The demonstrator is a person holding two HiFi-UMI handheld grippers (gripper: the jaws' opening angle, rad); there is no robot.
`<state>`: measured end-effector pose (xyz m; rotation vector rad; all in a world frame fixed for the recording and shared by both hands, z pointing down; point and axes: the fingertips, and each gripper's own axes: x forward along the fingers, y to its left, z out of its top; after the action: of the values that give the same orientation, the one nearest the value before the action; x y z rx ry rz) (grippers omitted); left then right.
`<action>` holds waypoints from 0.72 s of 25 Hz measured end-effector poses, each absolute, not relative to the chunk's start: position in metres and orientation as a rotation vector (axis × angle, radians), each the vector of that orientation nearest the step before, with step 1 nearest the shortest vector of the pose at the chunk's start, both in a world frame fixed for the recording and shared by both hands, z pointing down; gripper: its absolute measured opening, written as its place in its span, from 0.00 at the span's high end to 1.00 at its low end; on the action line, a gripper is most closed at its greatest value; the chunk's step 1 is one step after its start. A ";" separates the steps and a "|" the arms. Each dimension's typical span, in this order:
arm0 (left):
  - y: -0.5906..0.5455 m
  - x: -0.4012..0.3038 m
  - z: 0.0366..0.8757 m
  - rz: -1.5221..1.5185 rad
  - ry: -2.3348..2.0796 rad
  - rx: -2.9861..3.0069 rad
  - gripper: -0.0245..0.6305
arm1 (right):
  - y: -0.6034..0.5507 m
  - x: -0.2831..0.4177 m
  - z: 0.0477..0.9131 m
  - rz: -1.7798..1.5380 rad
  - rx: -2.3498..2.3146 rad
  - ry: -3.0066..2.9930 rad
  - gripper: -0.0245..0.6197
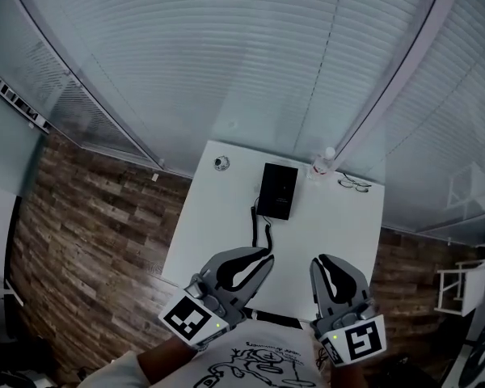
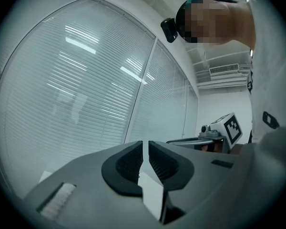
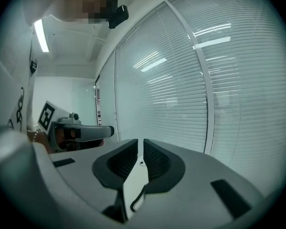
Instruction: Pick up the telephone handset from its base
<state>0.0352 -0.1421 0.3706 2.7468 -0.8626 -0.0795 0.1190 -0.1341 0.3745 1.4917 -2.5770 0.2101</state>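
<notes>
Phone [image 1: 276, 190] x1; L gripper [image 1: 263, 257], R gripper [image 1: 325, 260]: 2.

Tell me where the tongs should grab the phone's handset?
Probably its middle, from above. The handset seems to lie flat along the left of the base, long and narrow, so pinch across it. Avoid the cord at its near end.

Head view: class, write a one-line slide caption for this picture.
Both tools shut, the left tool and right tool hang at a white table's near edge, short of the black telephone.
</notes>
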 end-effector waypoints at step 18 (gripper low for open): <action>-0.212 0.032 0.475 0.143 -0.859 2.695 0.90 | -0.190 0.110 0.462 0.275 1.476 -2.505 0.91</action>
<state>0.0325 -0.2121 0.4748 2.6953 -0.8592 0.1426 0.1095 -0.1899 0.4625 1.4761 -2.5051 0.2746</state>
